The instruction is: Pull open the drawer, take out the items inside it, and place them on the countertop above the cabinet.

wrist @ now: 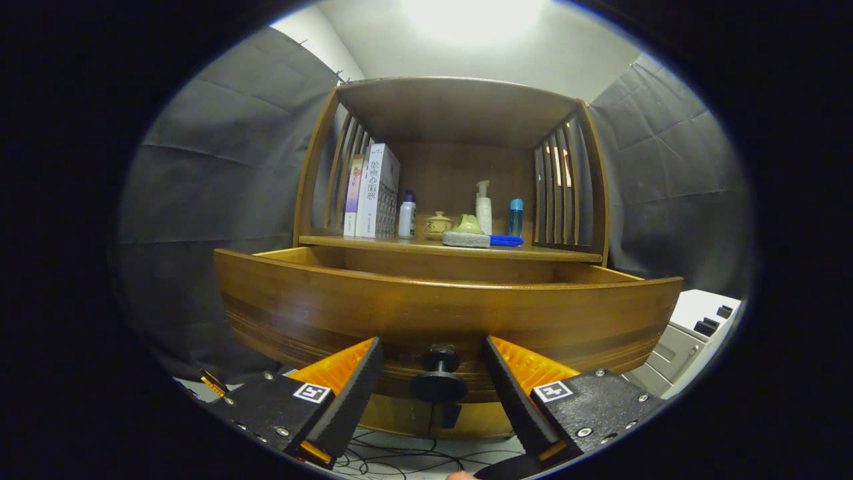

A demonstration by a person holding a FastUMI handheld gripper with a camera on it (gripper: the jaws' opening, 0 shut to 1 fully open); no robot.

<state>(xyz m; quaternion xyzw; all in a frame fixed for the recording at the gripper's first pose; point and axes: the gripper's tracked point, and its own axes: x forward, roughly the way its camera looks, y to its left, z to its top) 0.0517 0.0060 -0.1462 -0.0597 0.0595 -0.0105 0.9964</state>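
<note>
Between my hand-held gripper's (pixel 433 385) spread fingers sits the dark drawer knob (pixel 438 381), untouched on either side. Beyond it, the wooden drawer (pixel 440 313) stands pulled out toward me. On the counter (pixel 373 243) above I see books (pixel 374 192) at left, bottles, a lidded pot (pixel 438 225) and a sponge (pixel 466 239).

I see a warm brown wood-grain drawer (pixel 440 313) with a black knob (pixel 438 380), a white bottle (pixel 406 215), a pale green cup (pixel 468 224), a blue brush (pixel 505 241), a grey sponge (pixel 466 239) and a translucent blue bottle (pixel 516 217)
</note>
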